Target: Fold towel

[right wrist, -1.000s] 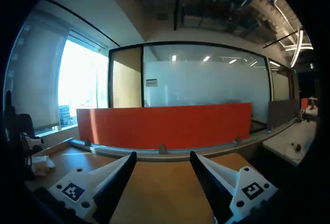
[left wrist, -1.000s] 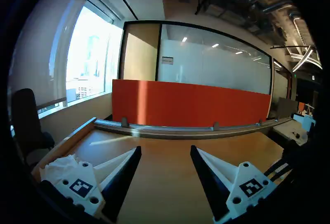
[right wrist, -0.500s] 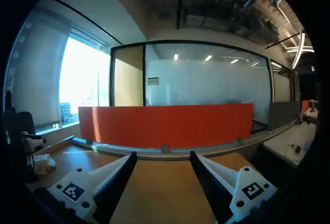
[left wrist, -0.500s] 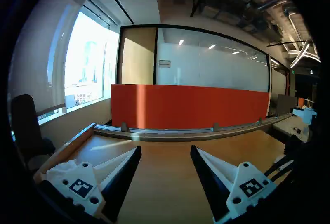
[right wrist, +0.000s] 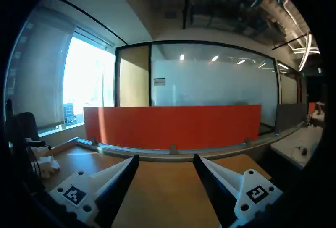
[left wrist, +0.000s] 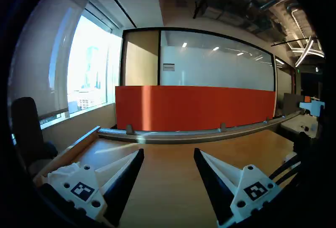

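A white towel (left wrist: 63, 172) lies crumpled at the left end of the wooden desk (left wrist: 168, 182), partly hidden behind the left finger of my left gripper (left wrist: 168, 161). That gripper hangs open above the desk with nothing between its fingers. In the right gripper view the towel (right wrist: 47, 166) sits far left, and part of the other gripper's dark frame (right wrist: 29, 165) stands in front of it. My right gripper (right wrist: 166, 165) is open over bare wood (right wrist: 168, 194), holding nothing.
An orange divider panel (left wrist: 193, 108) with a metal rail (left wrist: 180, 134) bounds the desk's far edge. A dark office chair (left wrist: 25, 131) stands left by the window. Another desk (right wrist: 298, 146) with small items lies to the right.
Both views have shifted slightly, the scene sliding a little right. The grippers stay open and the towel has not moved.
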